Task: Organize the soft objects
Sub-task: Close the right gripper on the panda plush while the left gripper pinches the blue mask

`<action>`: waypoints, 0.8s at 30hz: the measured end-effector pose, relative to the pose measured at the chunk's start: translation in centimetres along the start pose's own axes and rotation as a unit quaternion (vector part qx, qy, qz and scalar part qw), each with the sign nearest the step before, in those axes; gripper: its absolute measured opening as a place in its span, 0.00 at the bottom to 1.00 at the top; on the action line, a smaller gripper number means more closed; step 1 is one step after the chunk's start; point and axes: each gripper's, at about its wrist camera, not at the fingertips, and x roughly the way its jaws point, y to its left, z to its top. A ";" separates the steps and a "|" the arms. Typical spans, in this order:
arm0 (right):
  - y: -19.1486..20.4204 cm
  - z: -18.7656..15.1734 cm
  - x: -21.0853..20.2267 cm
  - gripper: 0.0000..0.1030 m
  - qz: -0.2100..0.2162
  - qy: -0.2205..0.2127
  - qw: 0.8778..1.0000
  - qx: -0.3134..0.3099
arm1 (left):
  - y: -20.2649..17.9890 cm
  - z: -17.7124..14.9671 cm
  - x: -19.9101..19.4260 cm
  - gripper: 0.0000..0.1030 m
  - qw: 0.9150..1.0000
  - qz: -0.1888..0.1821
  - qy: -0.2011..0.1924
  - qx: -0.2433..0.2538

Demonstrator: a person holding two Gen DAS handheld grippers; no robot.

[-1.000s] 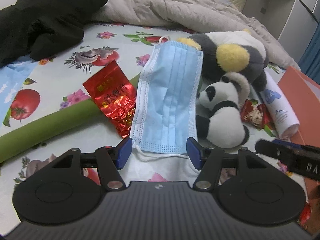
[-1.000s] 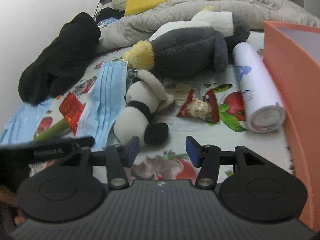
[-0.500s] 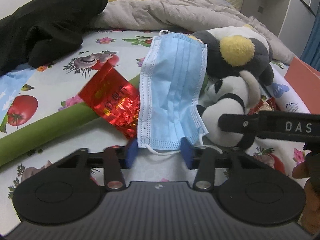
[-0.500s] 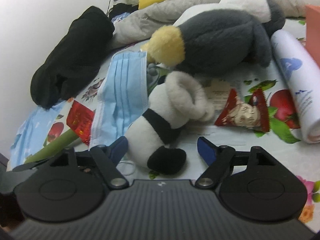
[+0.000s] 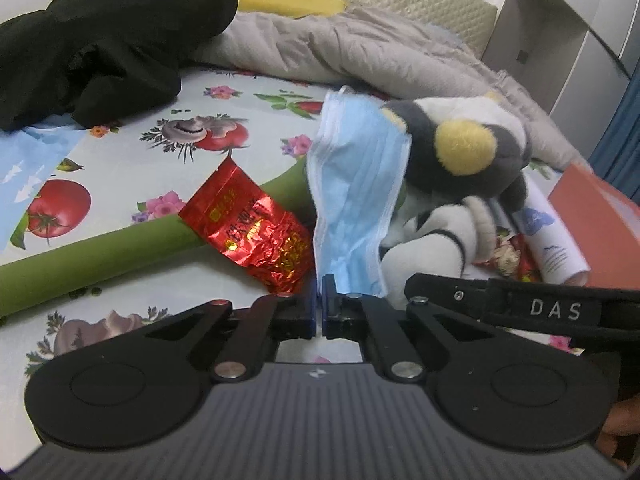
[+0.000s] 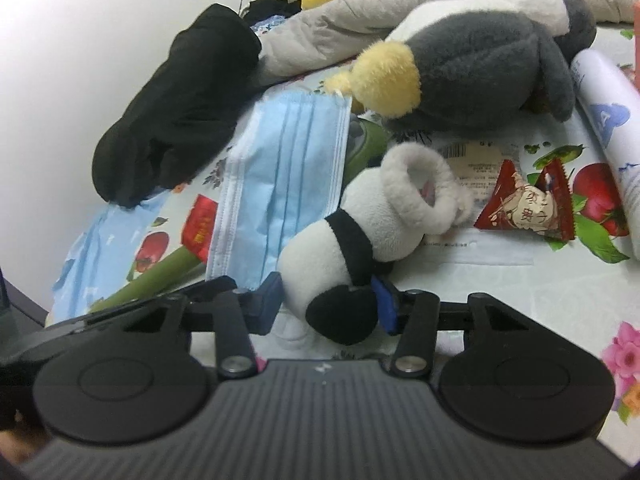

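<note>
My left gripper [image 5: 319, 304] is shut on the near edge of a blue face mask [image 5: 354, 196], which stands up crumpled from the jaws. The mask also shows in the right wrist view [image 6: 280, 184]. My right gripper [image 6: 328, 304] is closed around the black foot of a small panda plush [image 6: 372, 232], its blue pads touching both sides. The panda shows in the left wrist view [image 5: 436, 248] behind the right gripper's arm. A grey and yellow penguin plush [image 6: 480, 64] lies behind it, also seen in the left wrist view [image 5: 460, 148].
On the flowered sheet lie a red foil packet [image 5: 252, 236], a green roll [image 5: 100, 256], a white tube [image 6: 612, 120], a red snack packet [image 6: 528, 208] and a black garment [image 5: 100, 40]. A grey quilt [image 5: 340, 52] lies behind. An orange box [image 5: 596, 220] stands at right.
My left gripper has shut on the mask's near edge and lifted it. My right gripper has moved in on the panda and closed on its foot.
</note>
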 end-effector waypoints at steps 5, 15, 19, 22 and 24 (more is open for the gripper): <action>0.6 -0.8 -2.7 0.48 -0.007 -0.010 1.000 -0.012 | -0.6 -0.1 -3.0 0.02 1.000 -0.014 -0.013 -0.007; 1.7 -4.0 -8.1 0.48 -0.021 0.001 1.000 -0.018 | -2.4 -3.2 -8.5 0.02 0.999 -0.039 0.006 -0.005; 1.6 -5.7 -10.5 0.48 -0.034 0.005 0.999 -0.019 | -2.7 -4.9 -10.5 0.02 0.998 -0.052 0.017 -0.011; 1.4 -6.9 -11.8 0.48 -0.045 0.009 0.999 -0.017 | -2.9 -6.1 -11.9 0.02 0.998 -0.059 0.023 -0.014; 1.1 -7.8 -12.9 0.48 -0.050 0.013 0.999 -0.015 | -3.2 -6.9 -12.7 0.02 0.997 -0.063 0.027 -0.020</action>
